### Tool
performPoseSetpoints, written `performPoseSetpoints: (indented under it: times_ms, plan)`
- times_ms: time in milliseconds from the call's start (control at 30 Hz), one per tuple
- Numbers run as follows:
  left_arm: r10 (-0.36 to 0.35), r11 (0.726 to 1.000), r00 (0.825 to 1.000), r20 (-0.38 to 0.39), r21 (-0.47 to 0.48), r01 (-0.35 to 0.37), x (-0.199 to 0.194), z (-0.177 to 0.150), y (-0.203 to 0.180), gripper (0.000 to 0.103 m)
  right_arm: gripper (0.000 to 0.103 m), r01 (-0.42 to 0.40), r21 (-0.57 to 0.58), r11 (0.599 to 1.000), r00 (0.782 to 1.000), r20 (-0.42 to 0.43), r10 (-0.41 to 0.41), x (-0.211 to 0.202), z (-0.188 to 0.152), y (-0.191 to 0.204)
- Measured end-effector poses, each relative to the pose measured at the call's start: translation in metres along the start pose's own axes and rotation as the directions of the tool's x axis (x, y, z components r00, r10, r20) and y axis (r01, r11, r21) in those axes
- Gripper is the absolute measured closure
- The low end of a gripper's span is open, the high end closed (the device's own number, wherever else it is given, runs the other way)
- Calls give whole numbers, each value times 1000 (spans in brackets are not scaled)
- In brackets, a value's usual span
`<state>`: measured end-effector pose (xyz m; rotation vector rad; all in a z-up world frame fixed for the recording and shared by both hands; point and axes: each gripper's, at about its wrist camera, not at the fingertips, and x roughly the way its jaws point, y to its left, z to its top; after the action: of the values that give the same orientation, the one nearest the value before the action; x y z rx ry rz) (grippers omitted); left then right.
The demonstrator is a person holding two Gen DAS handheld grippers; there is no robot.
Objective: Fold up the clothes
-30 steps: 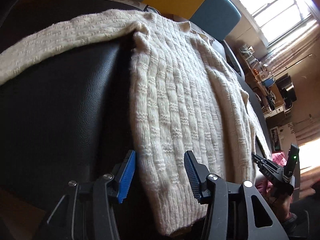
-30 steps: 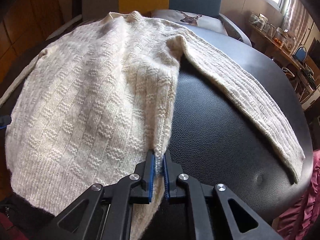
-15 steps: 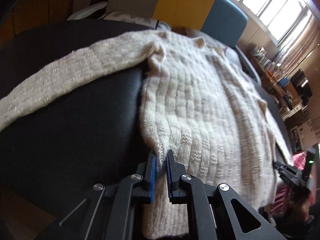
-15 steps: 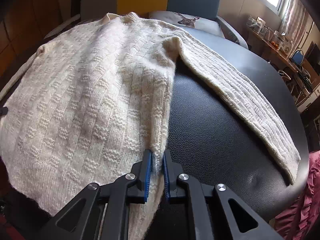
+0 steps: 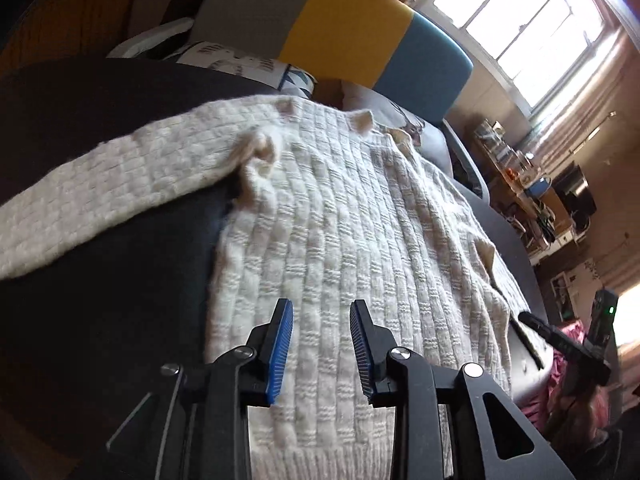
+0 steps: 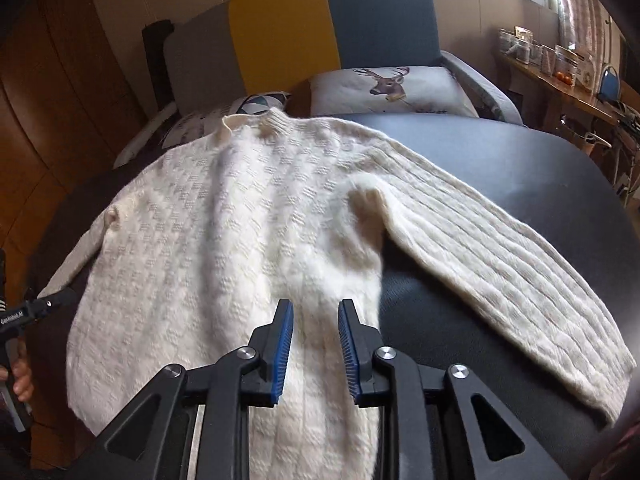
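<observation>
A dark, leather-like bench (image 6: 500,312) carried a cream knitted sweater (image 6: 224,248) lying flat on it, collar at the far edge, both sleeves spread outward, the hem hanging over the near edge.

Grey, yellow and teal sofa (image 6: 320,28) beneath a sunlit window (image 5: 532,28), wooden walls around.

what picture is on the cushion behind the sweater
A deer head with antlers on the cushion, clearest in the right wrist view.

Both grippers angle steeply downward. The left gripper (image 5: 321,334) has its jaws opening, pads clear of anything. The right gripper (image 6: 313,330) likewise is opening, nothing pinched between its blue pads.
</observation>
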<state>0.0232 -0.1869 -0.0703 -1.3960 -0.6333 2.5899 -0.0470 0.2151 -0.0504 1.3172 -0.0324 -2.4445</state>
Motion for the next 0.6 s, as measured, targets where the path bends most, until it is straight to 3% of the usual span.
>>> performPoseSetpoints:
  times_ms: [100, 200, 267, 367, 467, 600]
  plan:
    - [43, 998, 998, -55, 38, -41, 30, 5, -10, 73, 80, 2, -22, 1000, 997, -77, -4, 36, 14, 2]
    - [100, 995, 990, -99, 36, -97, 45, 0, -4, 73, 80, 74, -49, 996, 985, -153, -81, 67, 13, -3]
    - [83, 997, 992, -98, 13, -82, 45, -4, 4, 73, 82, 116, -69, 991, 979, -158, -126, 75, 10, -8]
    - [106, 994, 989, -100, 34, -103, 43, -9, 5, 73, 82, 112, -61, 992, 980, -156, -120, 73, 11, -15]
    - [91, 996, 990, -112, 28, -88, 39, -3, 0, 73, 81, 16, -34, 999, 988, -153, -21, 63, 18, -21]
    - [18, 997, 1000, -22, 80, -16, 19, 43, -19, 72, 79, -147, 60, 987, 987, -55, 151, 42, 54, -38]
